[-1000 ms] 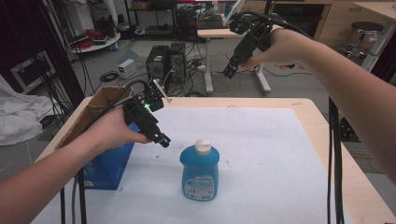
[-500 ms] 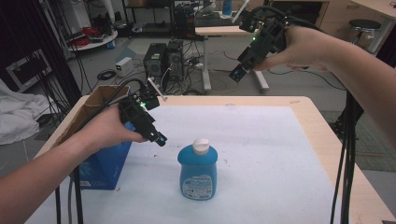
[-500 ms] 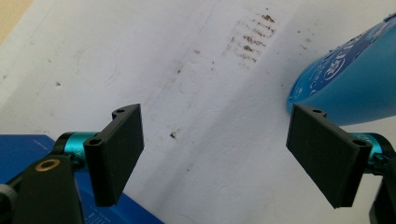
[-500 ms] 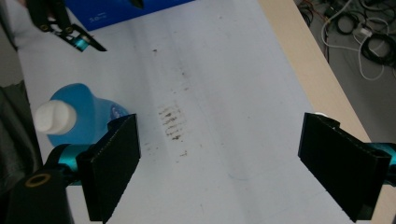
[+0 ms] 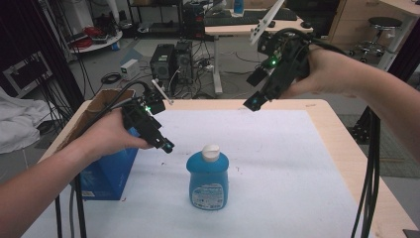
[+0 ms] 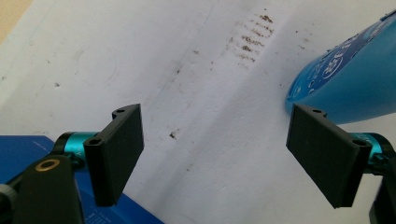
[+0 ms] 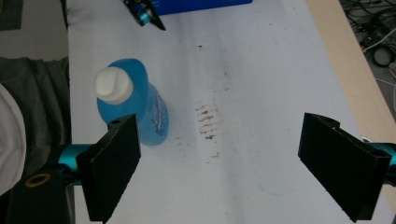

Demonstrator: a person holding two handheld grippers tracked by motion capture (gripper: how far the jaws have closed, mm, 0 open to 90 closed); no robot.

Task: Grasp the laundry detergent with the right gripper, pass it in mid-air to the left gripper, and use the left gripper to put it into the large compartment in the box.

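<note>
Between both spread grippers' fingers (image 6: 116, 154), untouched, stands the blue bottle (image 5: 208, 179).

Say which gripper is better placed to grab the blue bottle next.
Likely left. The left gripper is low beside the blue bottle, jaws open; the right gripper is raised over the table's far edge.

No writing can be read anywhere here. The blue bottle (image 5: 208, 176) standing on the table (image 5: 297, 163) carries a pale front label with print too small and blurred to make out. White lettering on its side, seen in the left gripper view, is also illegible. The blue box (image 5: 106, 171) shows faint white print, unreadable.
</note>
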